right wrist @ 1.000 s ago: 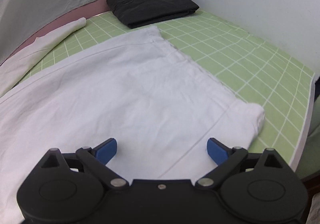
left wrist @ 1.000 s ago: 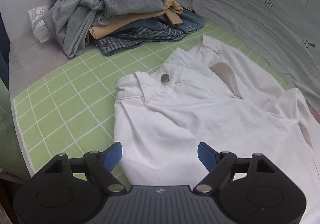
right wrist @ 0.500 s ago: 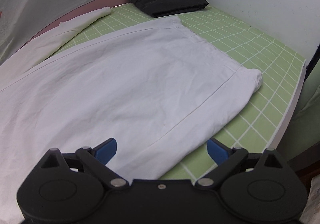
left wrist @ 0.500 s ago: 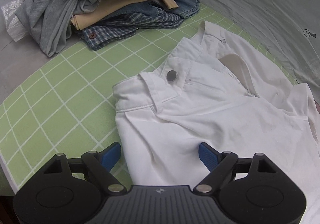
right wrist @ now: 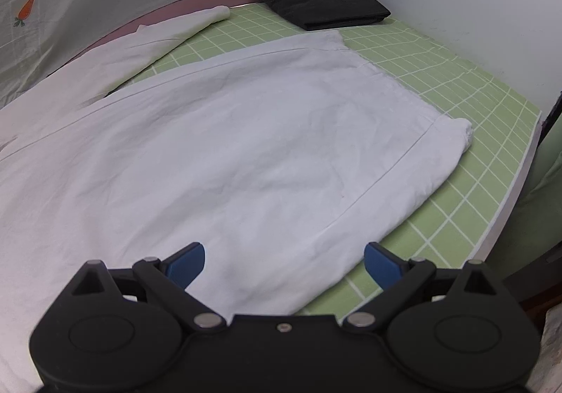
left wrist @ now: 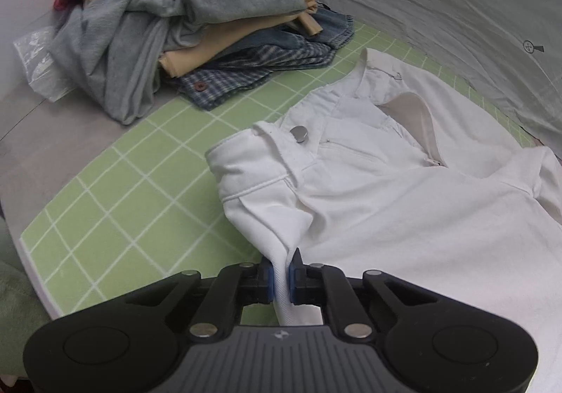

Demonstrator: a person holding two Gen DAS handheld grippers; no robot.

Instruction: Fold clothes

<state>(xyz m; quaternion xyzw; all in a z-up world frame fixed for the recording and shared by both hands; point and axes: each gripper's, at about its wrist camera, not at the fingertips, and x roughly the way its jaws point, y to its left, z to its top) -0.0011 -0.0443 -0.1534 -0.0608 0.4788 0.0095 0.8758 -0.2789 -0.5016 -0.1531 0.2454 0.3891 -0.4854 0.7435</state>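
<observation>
On the green grid mat (left wrist: pixel 116 196), the soft white trousers (left wrist: pixel 404 217) are pinched at the waistband side by the left claw (left wrist: pixel 280 278); the right claw (right wrist: pixel 283 261) is held wide open, empty, above the limp leg.

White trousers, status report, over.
Left gripper shut on white trousers near waistband. Right gripper open over trouser leg. Nothing in the way.

My two handheld grippers: matte black bodies, blue finger pads

My left gripper (left wrist: pixel 280 278) is showing a ribbed grey housing with a small logo, black linkage arms, silver pivot pins and two round black discs. My right gripper (right wrist: pixel 283 261) is presenting an all-black housing with a centre screw, matching discs and blue pads (right wrist: pixel 381 261).
</observation>
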